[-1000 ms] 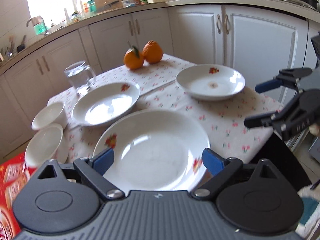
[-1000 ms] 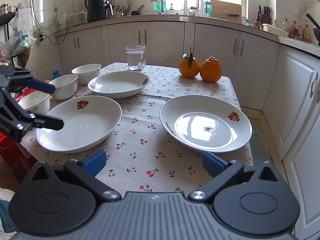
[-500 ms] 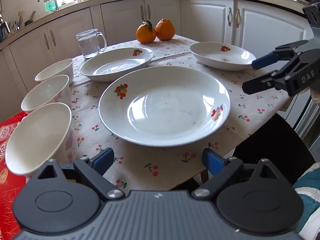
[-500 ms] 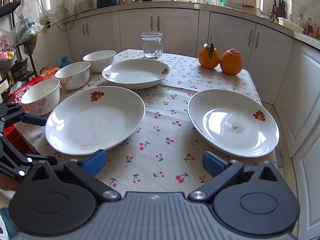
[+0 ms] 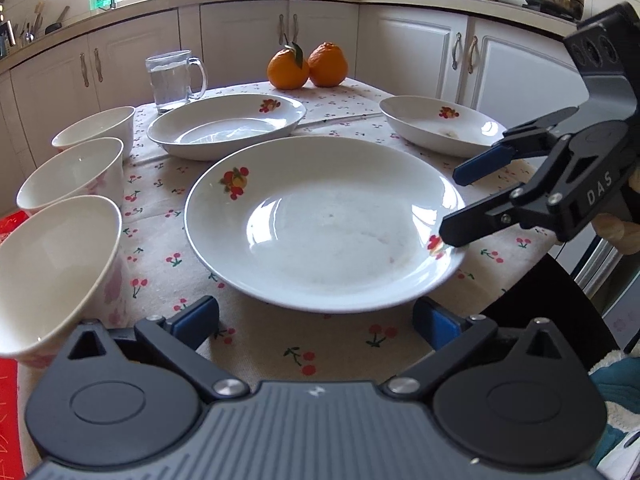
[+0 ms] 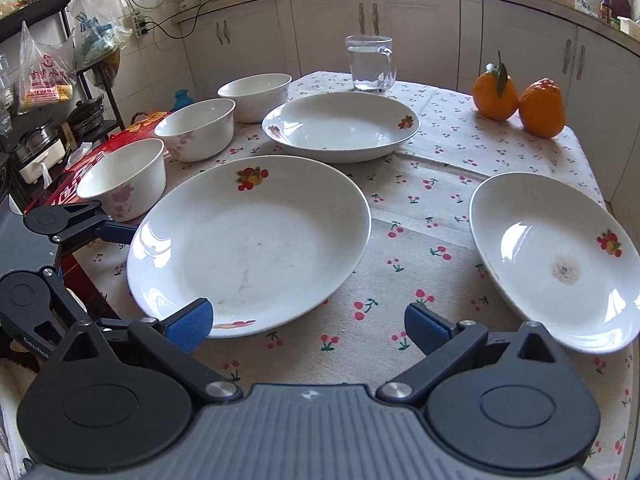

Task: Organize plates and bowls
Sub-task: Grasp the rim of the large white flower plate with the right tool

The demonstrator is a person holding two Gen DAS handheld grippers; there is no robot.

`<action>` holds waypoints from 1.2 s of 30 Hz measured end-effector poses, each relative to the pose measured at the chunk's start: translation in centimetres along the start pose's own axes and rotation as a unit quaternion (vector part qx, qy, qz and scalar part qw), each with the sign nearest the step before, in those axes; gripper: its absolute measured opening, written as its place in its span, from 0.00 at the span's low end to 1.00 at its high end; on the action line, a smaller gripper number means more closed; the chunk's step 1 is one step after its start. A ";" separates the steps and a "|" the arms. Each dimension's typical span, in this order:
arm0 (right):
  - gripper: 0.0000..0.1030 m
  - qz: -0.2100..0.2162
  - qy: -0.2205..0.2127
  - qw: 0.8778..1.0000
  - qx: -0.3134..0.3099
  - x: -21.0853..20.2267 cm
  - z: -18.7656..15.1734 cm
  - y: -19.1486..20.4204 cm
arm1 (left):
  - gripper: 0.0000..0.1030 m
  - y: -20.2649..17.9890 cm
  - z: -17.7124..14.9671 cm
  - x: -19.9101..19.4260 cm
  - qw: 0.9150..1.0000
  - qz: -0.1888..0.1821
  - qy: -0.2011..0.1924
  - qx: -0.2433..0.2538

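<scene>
Risk of near plate (image 5: 324, 224), at table's (image 5: 256, 344) front edge, sliding off if nudged by spread left gripper (image 5: 316, 320) or right gripper (image 6: 306, 322), jaws just widened, nothing between.

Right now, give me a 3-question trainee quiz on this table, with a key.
1. How many bowls stand in the row along the table's edge?
2. True or false: the plates are already stacked.
3. Which plate lies nearest the left gripper: A) the large plate, B) the plate by the glass mug, C) the stained plate?

Key: 1. three. 2. false; all three lie apart on the cloth. 3. A. Both the left gripper and the right gripper are open and hold nothing.
</scene>
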State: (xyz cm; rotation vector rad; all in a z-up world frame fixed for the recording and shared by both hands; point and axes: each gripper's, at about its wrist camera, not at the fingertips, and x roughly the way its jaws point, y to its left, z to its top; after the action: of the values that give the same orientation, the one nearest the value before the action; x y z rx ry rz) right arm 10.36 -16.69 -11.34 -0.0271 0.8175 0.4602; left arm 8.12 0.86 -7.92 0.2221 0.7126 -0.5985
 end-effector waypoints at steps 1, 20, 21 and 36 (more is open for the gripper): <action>1.00 0.007 0.005 1.000 0.001 0.3 0.1 -0.1 | 1.00 0.0 0.0 0.0 1.000 0.001 0.000 -0.001; 0.88 0.070 0.055 0.995 -0.048 4.9 6.1 -1.6 | 0.86 -0.6 0.4 -0.1 1.000 0.002 -0.003 -0.002; 0.87 0.072 0.059 0.995 -0.048 5.2 6.3 -1.8 | 0.86 -0.5 0.4 -0.1 1.000 0.002 -0.003 -0.001; 0.80 0.129 0.105 0.986 -0.017 8.1 9.2 -3.6 | 0.88 -0.3 0.5 0.3 1.000 -0.009 -0.003 0.009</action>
State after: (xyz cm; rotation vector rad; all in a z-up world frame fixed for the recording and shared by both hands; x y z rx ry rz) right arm 22.97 -14.98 -11.29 -0.0015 1.0248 0.7258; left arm 8.35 0.29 -7.72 0.2314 0.7039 -0.6229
